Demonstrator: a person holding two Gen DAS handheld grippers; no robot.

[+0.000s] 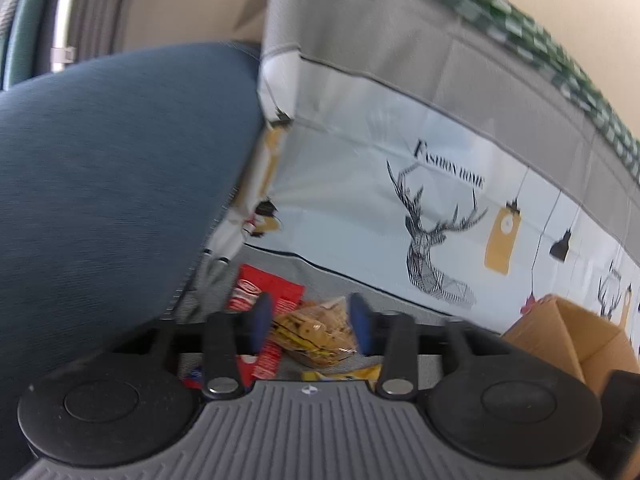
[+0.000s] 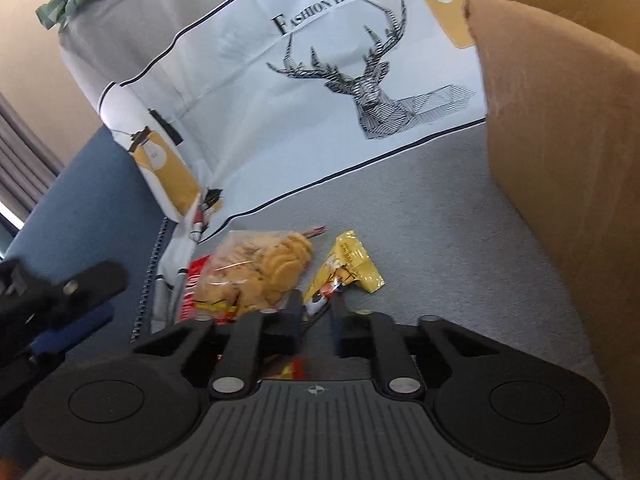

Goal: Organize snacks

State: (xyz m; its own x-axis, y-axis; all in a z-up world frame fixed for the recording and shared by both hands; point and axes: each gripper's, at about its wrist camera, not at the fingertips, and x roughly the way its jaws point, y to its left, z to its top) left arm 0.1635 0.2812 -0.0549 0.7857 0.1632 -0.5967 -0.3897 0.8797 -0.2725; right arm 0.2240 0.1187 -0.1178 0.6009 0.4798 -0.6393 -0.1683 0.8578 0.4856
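Observation:
A clear bag of round cookies (image 1: 316, 332) (image 2: 260, 268) lies on the grey surface. My left gripper (image 1: 310, 318) stands open over it, one blue pad on each side of the bag. A red snack packet (image 1: 260, 292) (image 2: 194, 280) lies beside and partly under the cookies. To their right lies a yellow snack packet (image 2: 352, 264) (image 1: 352, 374). My right gripper (image 2: 317, 312) has its narrow jaws shut on that packet's near end. The left gripper (image 2: 80, 304) also shows at the left edge of the right wrist view.
An open cardboard box (image 2: 560, 120) (image 1: 568, 336) stands to the right of the snacks. A white cloth with a deer print (image 2: 320, 100) (image 1: 400, 200) rises behind them. A blue cushion (image 1: 100, 180) (image 2: 80, 208) closes off the left side. Grey surface (image 2: 440, 240) lies between snacks and box.

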